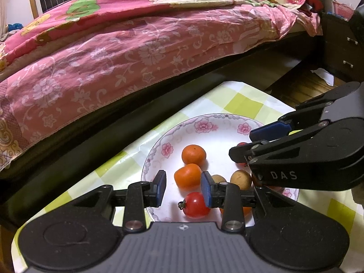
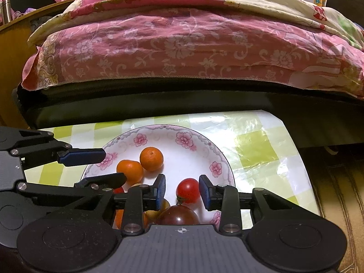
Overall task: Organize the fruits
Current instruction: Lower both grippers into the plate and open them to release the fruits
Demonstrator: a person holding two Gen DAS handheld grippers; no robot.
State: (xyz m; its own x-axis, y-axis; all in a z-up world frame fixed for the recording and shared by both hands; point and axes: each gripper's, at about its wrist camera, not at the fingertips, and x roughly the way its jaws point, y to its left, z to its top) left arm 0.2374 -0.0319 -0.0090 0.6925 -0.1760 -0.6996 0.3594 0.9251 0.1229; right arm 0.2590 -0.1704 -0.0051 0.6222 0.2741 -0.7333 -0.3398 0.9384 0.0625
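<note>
Two black tongs with blue pads hover over a white floral-rimmed plate (image 2: pixel 213 150) of fruit: the left tongs (image 1: pixel 183 187) stand open around nothing, above a red cherry tomato (image 1: pixel 196 205) and a small orange mandarin (image 1: pixel 188 176); the right tongs (image 2: pixel 182 191) gape empty beside another red tomato (image 2: pixel 188 190), a dark plum-coloured fruit (image 2: pixel 178 215) nearest. The plate sits on a green-checked table (image 2: pixel 257 150); beyond lies a bed under a pink floral quilt (image 2: pixel 182 50).

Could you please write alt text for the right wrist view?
An open claw hovers over a flowered plate of fruit, its blue pads either side of a red tomato. Two oranges sit further back, and the other claw, also open, reaches in from the left; a pink quilted bed fills the background.
</note>
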